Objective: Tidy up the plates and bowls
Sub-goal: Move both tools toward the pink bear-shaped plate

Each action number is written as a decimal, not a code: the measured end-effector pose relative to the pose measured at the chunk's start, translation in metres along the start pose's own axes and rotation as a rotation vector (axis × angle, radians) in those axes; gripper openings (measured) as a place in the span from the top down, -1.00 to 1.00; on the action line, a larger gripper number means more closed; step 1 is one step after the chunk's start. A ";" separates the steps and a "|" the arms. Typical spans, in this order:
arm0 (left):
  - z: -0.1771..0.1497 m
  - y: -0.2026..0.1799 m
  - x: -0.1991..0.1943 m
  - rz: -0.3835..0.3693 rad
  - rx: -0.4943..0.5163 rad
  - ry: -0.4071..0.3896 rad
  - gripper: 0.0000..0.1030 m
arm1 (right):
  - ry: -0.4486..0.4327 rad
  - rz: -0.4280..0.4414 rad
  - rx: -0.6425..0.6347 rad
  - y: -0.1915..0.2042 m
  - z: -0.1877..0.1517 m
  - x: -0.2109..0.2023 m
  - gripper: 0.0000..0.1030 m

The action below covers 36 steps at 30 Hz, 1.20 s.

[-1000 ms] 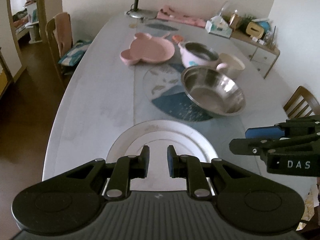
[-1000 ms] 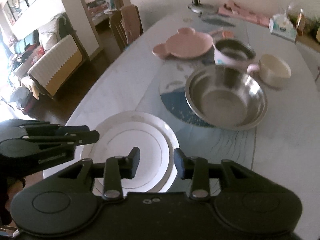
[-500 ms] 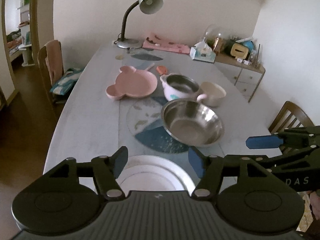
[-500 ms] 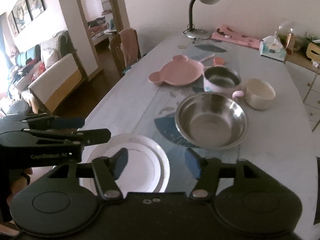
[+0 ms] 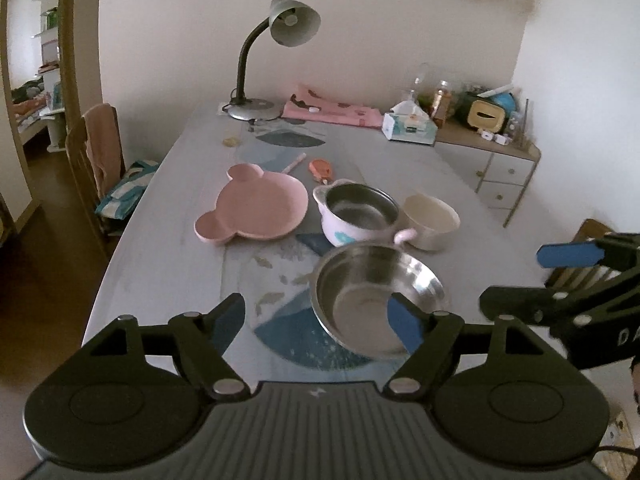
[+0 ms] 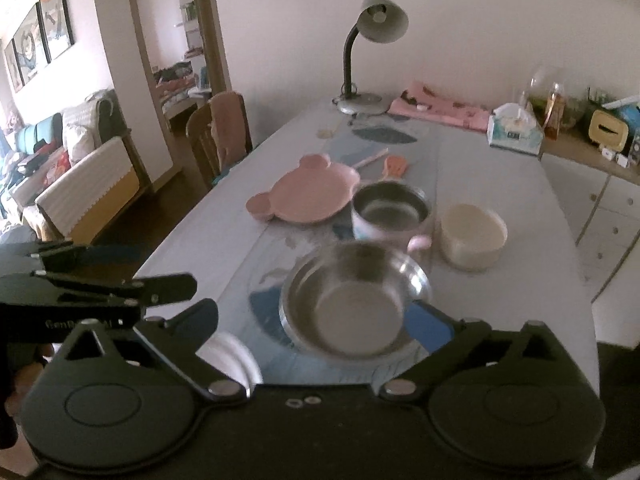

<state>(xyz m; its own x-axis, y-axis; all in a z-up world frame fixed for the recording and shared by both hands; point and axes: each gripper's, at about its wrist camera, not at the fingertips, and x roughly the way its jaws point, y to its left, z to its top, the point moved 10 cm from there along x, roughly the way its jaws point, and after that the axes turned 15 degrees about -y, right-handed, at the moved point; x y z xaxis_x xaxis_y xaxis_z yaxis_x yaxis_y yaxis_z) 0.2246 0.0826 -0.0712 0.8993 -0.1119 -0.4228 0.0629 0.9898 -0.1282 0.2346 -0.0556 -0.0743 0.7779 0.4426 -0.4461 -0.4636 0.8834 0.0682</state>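
A steel bowl sits on a blue round mat near the table's front. Behind it stand a pink two-handled bowl with a steel liner, a cream bowl and a pink bear-shaped plate. Only a sliver of the white plate shows, by the right gripper's left finger. My left gripper and right gripper hover side by side above the table's near end. Their jaws are opening and nothing is gripped.
At the far end of the grey table are a desk lamp, a pink cloth and a tissue box. An orange spoon lies behind the dishes. A wooden chair stands on the left and a sideboard on the right.
Both grippers rose and drew back from the white plate, and their jaws spread wide. The plate slid out of the left view and almost out of the right.
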 end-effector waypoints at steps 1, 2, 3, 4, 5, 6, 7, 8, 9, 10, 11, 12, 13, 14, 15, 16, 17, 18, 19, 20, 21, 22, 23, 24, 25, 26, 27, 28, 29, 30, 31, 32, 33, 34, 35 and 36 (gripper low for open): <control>0.003 0.001 0.006 0.008 -0.003 0.001 -0.52 | -0.002 0.000 -0.005 -0.005 0.004 0.004 -0.97; 0.006 0.003 0.013 0.018 -0.008 0.004 -0.52 | -0.003 0.000 -0.009 -0.009 0.007 0.009 -0.97; 0.008 0.004 0.020 0.026 -0.011 0.007 -0.52 | -0.001 0.000 -0.011 -0.015 0.012 0.017 -0.97; 0.011 0.005 0.028 0.037 -0.013 0.010 -0.52 | 0.002 0.003 -0.012 -0.020 0.016 0.023 -0.98; 0.014 0.007 0.036 0.052 -0.016 0.015 -0.52 | 0.006 0.006 -0.012 -0.025 0.020 0.031 -0.98; 0.017 0.010 0.043 0.064 -0.017 0.020 -0.52 | 0.011 0.009 -0.016 -0.030 0.024 0.038 -0.98; 0.020 0.013 0.053 0.081 -0.017 0.028 -0.52 | 0.019 0.009 -0.020 -0.036 0.028 0.048 -0.98; 0.022 0.016 0.062 0.096 -0.019 0.034 -0.52 | 0.024 0.012 -0.022 -0.041 0.031 0.055 -0.98; 0.024 0.020 0.072 0.115 -0.021 0.044 -0.52 | 0.034 0.018 -0.022 -0.046 0.035 0.066 -0.98; 0.026 0.024 0.082 0.136 -0.024 0.058 -0.52 | 0.047 0.023 -0.022 -0.050 0.038 0.077 -0.98; 0.027 0.029 0.093 0.153 -0.030 0.074 -0.52 | 0.064 0.029 -0.022 -0.055 0.042 0.089 -0.98; 0.028 0.034 0.104 0.170 -0.039 0.090 -0.52 | 0.082 0.036 -0.022 -0.058 0.045 0.103 -0.98; 0.028 0.039 0.114 0.187 -0.048 0.102 -0.52 | 0.094 0.042 -0.022 -0.062 0.049 0.114 -0.98; 0.028 0.044 0.123 0.200 -0.057 0.112 -0.52 | 0.107 0.041 -0.025 -0.066 0.053 0.129 -0.98; 0.028 0.048 0.132 0.211 -0.062 0.123 -0.52 | 0.115 0.041 -0.029 -0.071 0.056 0.140 -0.98; 0.029 0.053 0.143 0.229 -0.067 0.134 -0.52 | 0.121 0.043 -0.030 -0.075 0.059 0.153 -0.98; 0.029 0.058 0.149 0.240 -0.068 0.138 -0.52 | 0.127 0.043 -0.033 -0.078 0.062 0.165 -0.97; 0.030 0.062 0.158 0.249 -0.070 0.143 -0.52 | 0.136 0.040 -0.038 -0.082 0.065 0.179 -0.97; 0.031 0.067 0.167 0.261 -0.078 0.152 -0.52 | 0.143 0.043 -0.041 -0.084 0.068 0.191 -0.97; 0.031 0.072 0.175 0.274 -0.093 0.161 -0.52 | 0.148 0.046 -0.040 -0.086 0.072 0.203 -0.97; 0.030 0.077 0.185 0.281 -0.113 0.174 -0.52 | 0.154 0.047 -0.044 -0.088 0.074 0.216 -0.97; 0.028 0.082 0.193 0.289 -0.132 0.188 -0.52 | 0.163 0.047 -0.050 -0.090 0.076 0.228 -0.95; 0.027 0.085 0.200 0.299 -0.146 0.198 -0.52 | 0.171 0.046 -0.055 -0.092 0.078 0.240 -0.94; 0.024 0.087 0.206 0.308 -0.157 0.209 -0.52 | 0.178 0.040 -0.060 -0.093 0.079 0.252 -0.92; 0.021 0.089 0.213 0.316 -0.163 0.221 -0.51 | 0.185 0.035 -0.064 -0.096 0.080 0.263 -0.90; 0.018 0.091 0.221 0.323 -0.165 0.232 -0.51 | 0.191 0.027 -0.066 -0.097 0.080 0.276 -0.87; 0.014 0.093 0.227 0.331 -0.169 0.244 -0.51 | 0.197 0.015 -0.065 -0.099 0.081 0.287 -0.86; 0.010 0.094 0.233 0.336 -0.181 0.258 -0.51 | 0.204 0.008 -0.060 -0.101 0.081 0.298 -0.84; 0.007 0.095 0.239 0.339 -0.195 0.269 -0.51 | 0.216 0.003 -0.049 -0.103 0.080 0.309 -0.77; 0.004 0.098 0.246 0.345 -0.212 0.280 -0.51 | 0.232 -0.002 -0.034 -0.105 0.079 0.320 -0.75; 0.001 0.099 0.251 0.351 -0.227 0.287 -0.50 | 0.246 -0.005 -0.022 -0.105 0.077 0.329 -0.74; -0.003 0.102 0.256 0.357 -0.244 0.297 -0.50 | 0.256 -0.007 -0.013 -0.106 0.077 0.338 -0.71; -0.007 0.105 0.261 0.364 -0.262 0.307 -0.49 | 0.264 -0.012 -0.007 -0.107 0.075 0.347 -0.66; -0.011 0.108 0.264 0.374 -0.283 0.317 -0.45 | 0.271 -0.016 -0.004 -0.107 0.074 0.354 -0.61; -0.015 0.110 0.268 0.380 -0.308 0.329 -0.31 | 0.280 -0.016 -0.001 -0.107 0.072 0.360 -0.52; -0.020 0.113 0.271 0.382 -0.343 0.343 -0.20 | 0.290 -0.015 0.002 -0.106 0.070 0.367 -0.46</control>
<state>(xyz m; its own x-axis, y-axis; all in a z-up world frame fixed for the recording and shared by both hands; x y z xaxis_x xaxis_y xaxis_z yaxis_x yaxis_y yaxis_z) 0.4668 0.1624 -0.2181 0.6365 0.1665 -0.7531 -0.4304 0.8869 -0.1677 0.5988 0.0240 -0.1830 0.6306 0.3676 -0.6835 -0.4519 0.8899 0.0618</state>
